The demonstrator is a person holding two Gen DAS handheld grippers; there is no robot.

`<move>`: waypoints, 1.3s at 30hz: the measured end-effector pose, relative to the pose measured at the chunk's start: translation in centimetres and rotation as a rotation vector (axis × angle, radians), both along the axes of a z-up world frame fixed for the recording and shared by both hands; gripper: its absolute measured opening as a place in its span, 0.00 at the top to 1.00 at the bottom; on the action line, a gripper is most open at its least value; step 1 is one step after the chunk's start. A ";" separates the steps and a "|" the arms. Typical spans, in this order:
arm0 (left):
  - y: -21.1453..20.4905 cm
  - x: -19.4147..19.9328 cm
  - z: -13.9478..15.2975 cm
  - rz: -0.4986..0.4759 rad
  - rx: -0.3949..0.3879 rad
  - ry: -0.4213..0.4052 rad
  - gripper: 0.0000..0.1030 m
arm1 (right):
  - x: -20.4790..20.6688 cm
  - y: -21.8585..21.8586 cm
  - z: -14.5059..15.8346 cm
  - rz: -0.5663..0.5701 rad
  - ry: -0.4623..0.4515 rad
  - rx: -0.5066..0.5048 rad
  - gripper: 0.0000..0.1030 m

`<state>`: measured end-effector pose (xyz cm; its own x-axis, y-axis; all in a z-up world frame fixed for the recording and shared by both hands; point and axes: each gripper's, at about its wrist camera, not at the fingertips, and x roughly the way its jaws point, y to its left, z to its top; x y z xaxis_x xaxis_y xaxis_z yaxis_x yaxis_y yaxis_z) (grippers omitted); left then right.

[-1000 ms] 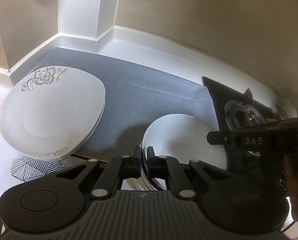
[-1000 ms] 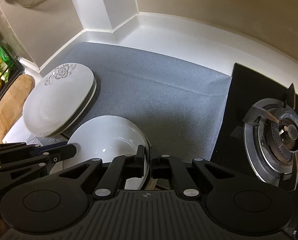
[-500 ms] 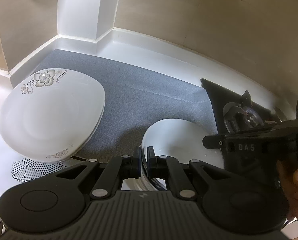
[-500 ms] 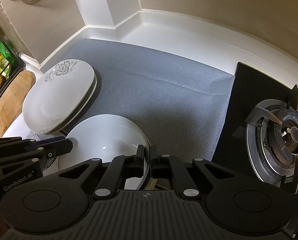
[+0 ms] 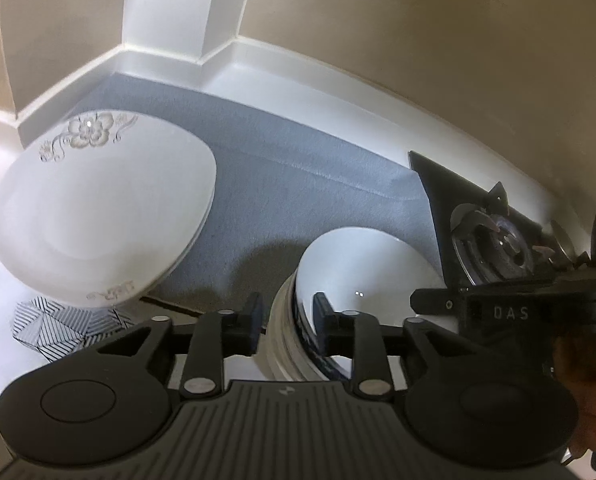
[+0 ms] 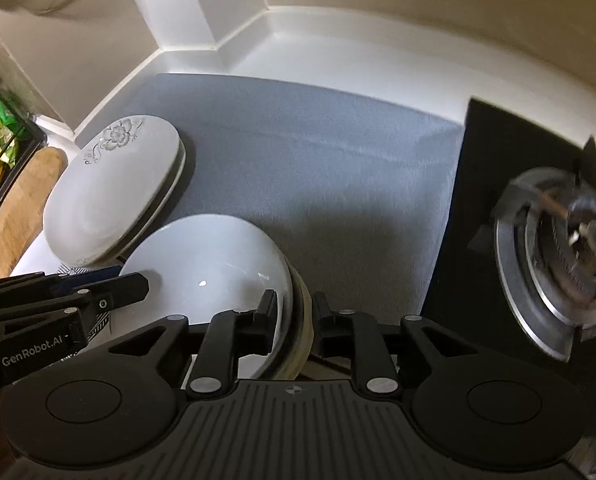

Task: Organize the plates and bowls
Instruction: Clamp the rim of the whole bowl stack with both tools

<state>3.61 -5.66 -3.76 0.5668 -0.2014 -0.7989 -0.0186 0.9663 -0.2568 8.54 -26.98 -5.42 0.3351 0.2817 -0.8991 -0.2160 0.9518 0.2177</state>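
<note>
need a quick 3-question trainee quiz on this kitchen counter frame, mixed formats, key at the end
1. True or false: the stacked white flower-patterned plates lie on the black gas hob.
2. The stack of white ceramic bowls stands: A) on the hob; B) between plates and hob; C) atop the plates.
3. What colour is the textured counter mat behind the bowls?
Key: 1 false; 2 B; 3 grey.

White dishes on a grey mat

The plates [image 5: 97, 216] are white with a grey flower sprig at the far rim; the bowls [image 6: 213, 264] plain white; the coaster [image 5: 53, 320] black-and-white striped; the mat [image 6: 318, 168] speckled grey; the hob [image 6: 478, 184] black.
</note>
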 end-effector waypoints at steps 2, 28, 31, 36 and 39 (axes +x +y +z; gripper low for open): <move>0.0 0.1 -0.4 0.003 -0.014 0.016 0.65 | -0.1 -0.1 -0.4 -0.005 0.016 0.006 0.73; 0.9 1.8 -4.4 0.068 -0.191 0.166 0.57 | 1.2 -0.1 -4.0 -0.041 0.157 0.096 0.51; 0.9 1.8 -4.4 0.066 -0.193 0.166 0.57 | 1.3 -0.2 -4.2 -0.044 0.168 0.115 0.51; 0.7 1.8 -4.4 0.065 -0.187 0.161 0.57 | 1.2 -0.1 -4.4 -0.038 0.168 0.130 0.49; 0.7 1.8 -4.4 0.063 -0.186 0.160 0.57 | 1.2 -0.1 -4.5 -0.038 0.167 0.133 0.50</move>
<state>5.41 -4.98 -8.12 0.4521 -0.3216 -0.8320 -0.1321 0.8983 -0.4190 9.77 -27.04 -9.87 0.1968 0.3919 -0.8987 -0.1311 0.9189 0.3720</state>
